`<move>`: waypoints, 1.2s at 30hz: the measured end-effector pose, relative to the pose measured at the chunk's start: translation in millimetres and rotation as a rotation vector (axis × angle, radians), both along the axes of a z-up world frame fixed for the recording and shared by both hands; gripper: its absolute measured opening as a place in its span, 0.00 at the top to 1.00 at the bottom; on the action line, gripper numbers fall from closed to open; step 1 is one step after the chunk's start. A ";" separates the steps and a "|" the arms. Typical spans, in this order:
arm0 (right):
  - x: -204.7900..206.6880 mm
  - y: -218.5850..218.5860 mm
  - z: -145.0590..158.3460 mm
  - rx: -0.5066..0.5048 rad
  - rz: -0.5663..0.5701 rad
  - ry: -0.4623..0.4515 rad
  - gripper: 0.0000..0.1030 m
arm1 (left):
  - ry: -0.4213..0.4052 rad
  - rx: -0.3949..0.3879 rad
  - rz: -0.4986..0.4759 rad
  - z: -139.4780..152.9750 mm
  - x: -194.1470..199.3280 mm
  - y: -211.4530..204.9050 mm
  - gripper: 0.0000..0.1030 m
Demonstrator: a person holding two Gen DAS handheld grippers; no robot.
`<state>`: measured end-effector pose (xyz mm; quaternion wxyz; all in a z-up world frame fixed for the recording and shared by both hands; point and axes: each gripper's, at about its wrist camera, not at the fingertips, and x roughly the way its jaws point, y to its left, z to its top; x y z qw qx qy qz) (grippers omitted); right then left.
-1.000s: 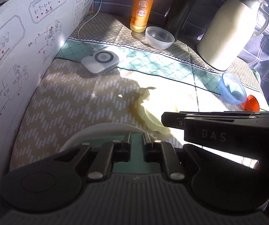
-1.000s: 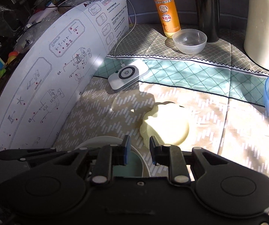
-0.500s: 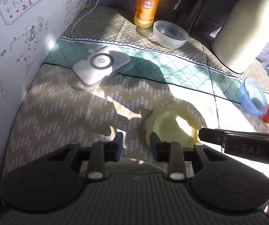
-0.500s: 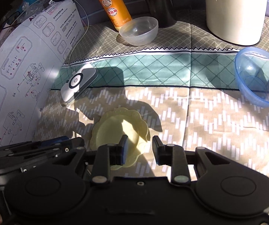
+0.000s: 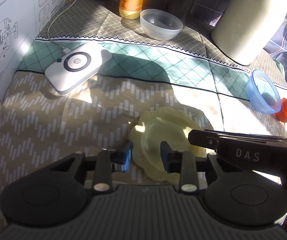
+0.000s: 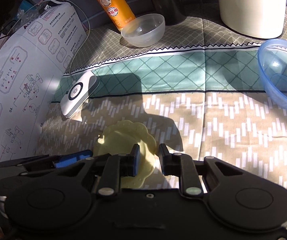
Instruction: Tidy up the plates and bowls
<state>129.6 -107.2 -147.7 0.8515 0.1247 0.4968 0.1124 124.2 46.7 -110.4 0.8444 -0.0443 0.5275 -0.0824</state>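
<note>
Both grippers are over the yellow plate [image 5: 163,138] on the near cloth [image 5: 63,120]. The left gripper [image 5: 146,156] and right gripper [image 6: 149,161], just closing, stand narrow, pinching nothing.

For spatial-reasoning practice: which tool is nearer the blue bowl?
Right. Right tool: at the yellow plate's rim facing the blue bowl. Left tool: at its far rim. Both have just been closing, rim between jaws.

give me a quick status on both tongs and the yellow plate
Left tongs and right tongs open, both just closing some, astride near rim of yellow plate. Plate flat on cloth, not gripped. Nothing in the way.
</note>
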 end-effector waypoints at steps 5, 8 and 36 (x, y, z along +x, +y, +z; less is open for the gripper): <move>0.5 4.1 4.7 -0.027 -0.010 0.006 0.83 | -0.012 0.021 0.026 5.4 -2.8 -1.3 0.83; -1.3 4.3 11.4 -0.025 -0.011 0.005 0.83 | -0.018 0.018 0.030 13.0 -5.8 0.3 0.83; -88.3 79.3 34.8 -0.019 0.254 0.064 0.83 | 0.055 -0.015 0.183 34.8 -134.4 80.9 0.83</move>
